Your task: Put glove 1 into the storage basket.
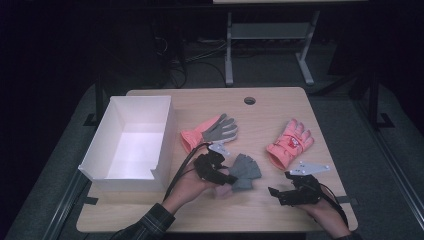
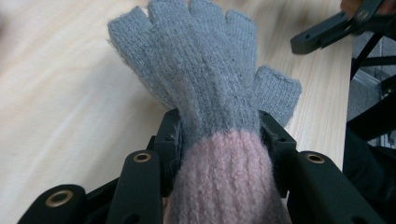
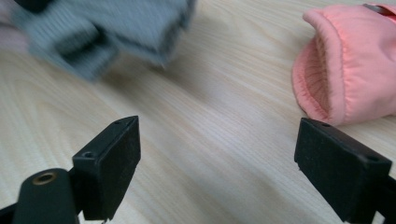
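Note:
A grey knitted fingerless glove [image 1: 246,170] with a pale pink cuff is in my left gripper [image 1: 226,178]. In the left gripper view the jaws press on both sides of the glove [image 2: 205,70] where grey meets pink, and its finger end hangs just over the wooden table [image 2: 60,107]. My right gripper [image 1: 279,193] rests near the front right of the table, open, with nothing between its fingers [image 3: 112,163]. The right gripper view shows the grey glove [image 3: 107,28] blurred at top left and a pink padded glove [image 3: 345,70] at right.
A white open box [image 1: 164,131] stands at the left of the table. A pink glove with a grey palm [image 1: 211,131] lies beside it, and a second pink glove [image 1: 291,142] lies to the right. A cable hole [image 1: 249,100] sits near the far edge.

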Available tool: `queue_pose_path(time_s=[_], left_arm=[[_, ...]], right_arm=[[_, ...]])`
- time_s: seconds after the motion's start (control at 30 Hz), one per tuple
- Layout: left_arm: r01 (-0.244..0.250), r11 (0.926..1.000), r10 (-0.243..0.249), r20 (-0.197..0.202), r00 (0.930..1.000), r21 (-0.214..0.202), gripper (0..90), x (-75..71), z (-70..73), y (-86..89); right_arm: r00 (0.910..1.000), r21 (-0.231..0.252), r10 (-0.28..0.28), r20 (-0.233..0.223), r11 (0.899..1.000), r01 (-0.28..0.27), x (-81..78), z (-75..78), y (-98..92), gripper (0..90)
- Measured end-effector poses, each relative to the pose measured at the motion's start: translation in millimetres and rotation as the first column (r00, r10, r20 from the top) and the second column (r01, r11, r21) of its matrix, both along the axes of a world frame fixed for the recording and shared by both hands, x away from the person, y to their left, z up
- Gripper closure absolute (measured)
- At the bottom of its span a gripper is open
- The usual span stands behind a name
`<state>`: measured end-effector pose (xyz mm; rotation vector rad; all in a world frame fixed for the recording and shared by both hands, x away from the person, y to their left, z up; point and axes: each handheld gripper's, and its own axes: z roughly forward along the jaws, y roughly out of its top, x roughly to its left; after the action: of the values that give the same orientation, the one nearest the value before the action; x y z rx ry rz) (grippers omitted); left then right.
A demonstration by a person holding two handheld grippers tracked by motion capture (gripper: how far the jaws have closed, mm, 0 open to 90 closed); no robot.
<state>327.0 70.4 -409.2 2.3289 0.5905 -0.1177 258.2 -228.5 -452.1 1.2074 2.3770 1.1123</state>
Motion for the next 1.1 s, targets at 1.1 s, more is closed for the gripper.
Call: queue_pose_path(time_s=[1.1], left_arm=[[-0.235,0.9601,0.256,0.139,0.9565,-0.152,58.2,19.3,118.7,124.3]], right_arm=[[0.9994,-0.017,0.018,-0.030,1.000,-0.018,2.4,-8.7,5.8,14.2]])
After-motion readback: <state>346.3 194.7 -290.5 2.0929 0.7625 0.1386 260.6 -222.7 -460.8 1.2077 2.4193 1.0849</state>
